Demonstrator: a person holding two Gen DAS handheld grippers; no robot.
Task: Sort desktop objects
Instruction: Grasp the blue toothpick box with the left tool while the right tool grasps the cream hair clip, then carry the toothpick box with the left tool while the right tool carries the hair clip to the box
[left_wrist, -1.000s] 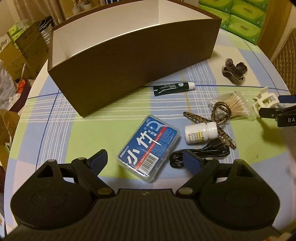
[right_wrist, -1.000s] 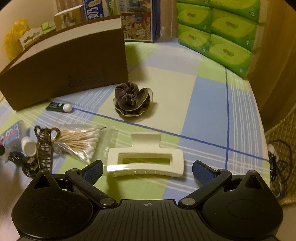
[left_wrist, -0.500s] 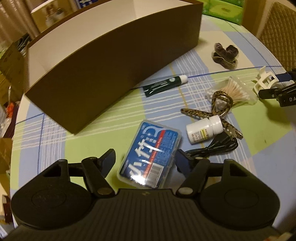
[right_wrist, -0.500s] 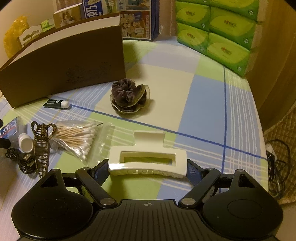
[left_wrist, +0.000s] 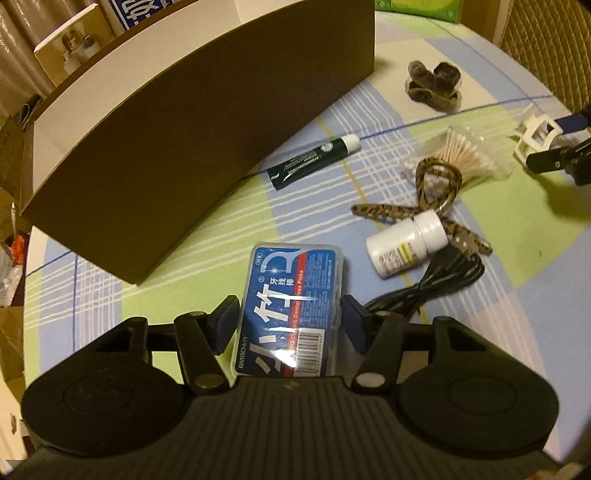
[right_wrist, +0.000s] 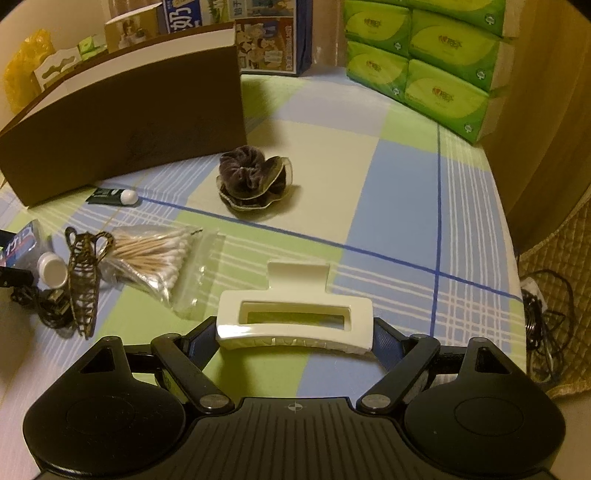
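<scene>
Left tool (left_wrist: 290, 321): my jaws were closing round floss-pick box (left_wrist: 291, 295), wider a second ago; pads at its sides, firm contact hard to judge. Right tool (right_wrist: 294, 338): jaws had narrowed onto white hair claw (right_wrist: 295, 317), pads pressed on both ends. Both pickups looked nearly ready for lift. Ahead of left tool: brown sorting box (left_wrist: 177, 129) on desk (right_wrist: 388, 177). Box interior mostly hidden; compartments unclear. Box near end cut off behind tool body.
</scene>
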